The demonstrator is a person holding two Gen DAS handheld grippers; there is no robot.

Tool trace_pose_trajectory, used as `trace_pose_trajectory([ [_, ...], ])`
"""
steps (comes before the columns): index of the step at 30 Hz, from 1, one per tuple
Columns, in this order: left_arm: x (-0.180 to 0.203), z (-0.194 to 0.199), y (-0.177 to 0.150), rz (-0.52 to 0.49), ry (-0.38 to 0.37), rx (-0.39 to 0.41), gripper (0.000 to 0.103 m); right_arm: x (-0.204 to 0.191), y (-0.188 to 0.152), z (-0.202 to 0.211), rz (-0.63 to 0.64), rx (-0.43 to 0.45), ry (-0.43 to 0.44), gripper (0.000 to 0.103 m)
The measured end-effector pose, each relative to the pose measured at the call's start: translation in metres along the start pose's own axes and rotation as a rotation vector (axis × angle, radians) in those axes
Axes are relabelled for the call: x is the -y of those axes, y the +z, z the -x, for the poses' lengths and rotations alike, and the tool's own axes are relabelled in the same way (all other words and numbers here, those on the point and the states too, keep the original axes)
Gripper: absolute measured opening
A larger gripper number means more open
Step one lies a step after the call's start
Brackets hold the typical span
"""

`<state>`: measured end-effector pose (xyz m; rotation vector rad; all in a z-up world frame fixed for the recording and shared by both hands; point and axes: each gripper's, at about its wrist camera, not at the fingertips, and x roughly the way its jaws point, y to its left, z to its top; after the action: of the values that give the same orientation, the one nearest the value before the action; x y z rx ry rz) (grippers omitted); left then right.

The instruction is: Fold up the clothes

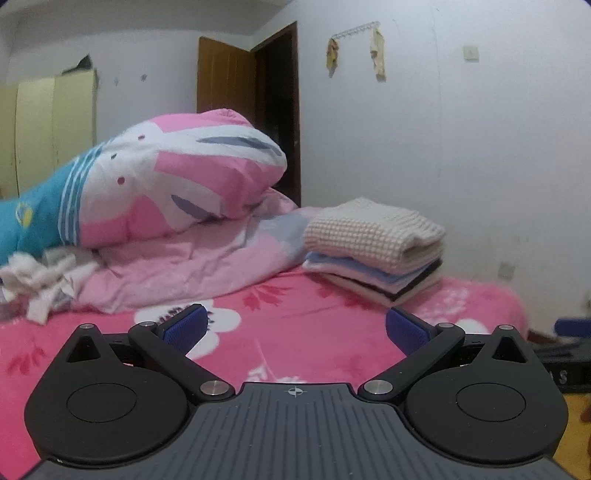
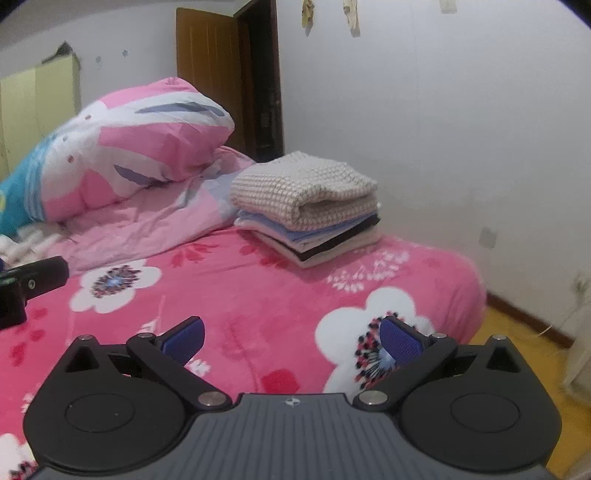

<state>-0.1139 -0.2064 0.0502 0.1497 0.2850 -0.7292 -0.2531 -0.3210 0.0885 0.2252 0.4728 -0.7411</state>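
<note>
Room: we see white walls, a brown door [image 1: 229, 74] standing open at the far side, and a pale yellow wardrobe [image 1: 48, 122] at the far left.
Bed: we look across a bed [image 2: 258, 295] covered by a bright pink sheet with white flowers.
Left claw [image 1: 295, 326]: we see its blue pads spread wide apart above the near part of the bed, with nothing between them.
Right claw [image 2: 293, 338]: we see it spread wide as well, holding nothing, above the bed near its right edge.
Folded stack [image 2: 308, 206]: we count several folded clothes piled neatly toward the far right corner of the bed, a beige waffle-knit piece on top, with pale blue, black and cream layers under it.
Unfolded clothes [image 1: 40, 280]: we see a crumpled whitish heap at the far left of the bed, just beside the quilt; the blur keeps us from telling the pieces apart.
Quilt [image 1: 177, 177]: we see a pink, white and blue quilt bundled up along the far side of the bed, its edge touching the folded stack.
Wall hooks [image 1: 356, 29]: we see a rack on the wall with two yellowish cloths hanging from it.
</note>
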Motion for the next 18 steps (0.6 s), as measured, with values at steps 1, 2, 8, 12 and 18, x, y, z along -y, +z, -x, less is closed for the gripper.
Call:
trace_pose_trajectory([
  [1,-0.003,-0.002,0.000,0.010,-0.007,0.001,0.103,-0.005,0.000,-0.002,0.009,0.009,-0.011,0.103],
  [2,-0.007,-0.005,-0.001,0.026,-0.015,0.000,0.103,-0.010,0.001,-0.004,0.022,0.016,-0.019,0.103],
  [8,-0.030,-0.033,-0.003,0.150,-0.076,-0.073,0.103,-0.037,0.005,-0.020,0.116,0.012,-0.093,0.103],
  [12,-0.033,-0.045,-0.005,0.143,-0.048,-0.078,0.103,-0.048,0.009,-0.028,0.148,0.023,-0.136,0.103],
  [18,-0.035,-0.055,-0.005,0.148,-0.043,-0.071,0.103,-0.052,0.017,-0.041,0.118,-0.007,-0.138,0.103],
])
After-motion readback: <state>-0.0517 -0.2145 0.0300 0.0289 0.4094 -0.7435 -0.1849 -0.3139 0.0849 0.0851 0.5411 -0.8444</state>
